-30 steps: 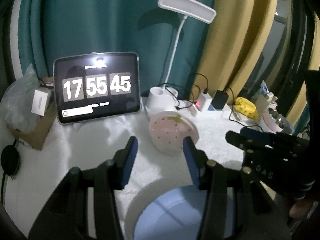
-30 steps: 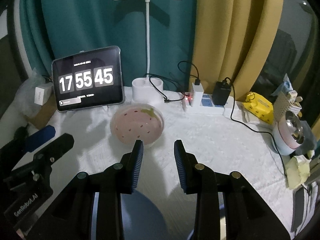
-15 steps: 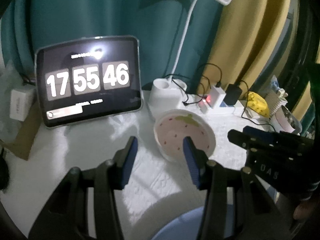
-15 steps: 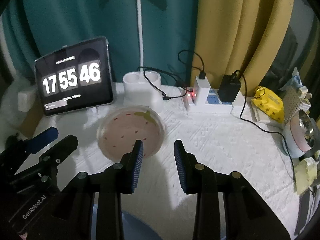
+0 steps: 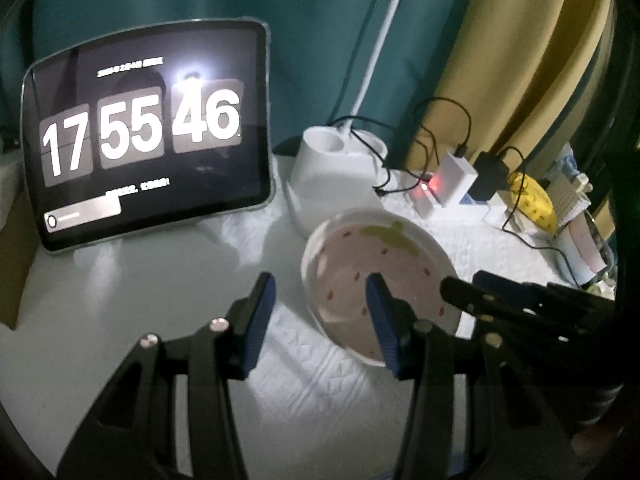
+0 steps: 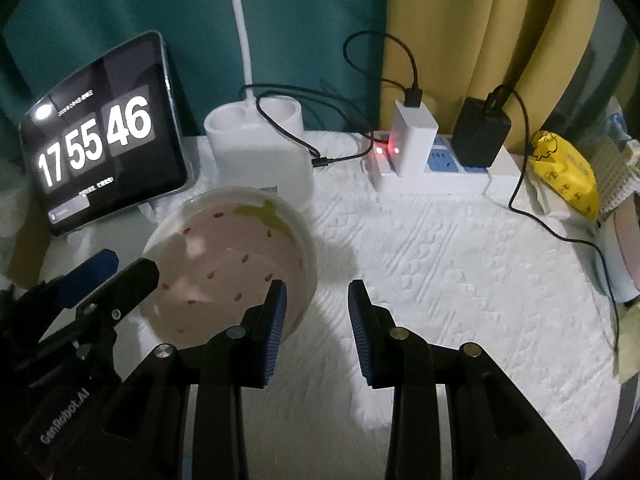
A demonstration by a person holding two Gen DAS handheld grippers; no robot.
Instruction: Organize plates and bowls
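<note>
Table: white quilted cover, curtains behind. Tablet at rear left, clock face showing. Lamp base behind bowl, power strip to its right. Bowl: pink, strawberry print, upright on cover, just in front of lamp base. Left gripper: jaws parted, empty, right finger over bowl's near left rim. Right gripper: jaws parted, empty, left finger over bowl's right rim.
</note>
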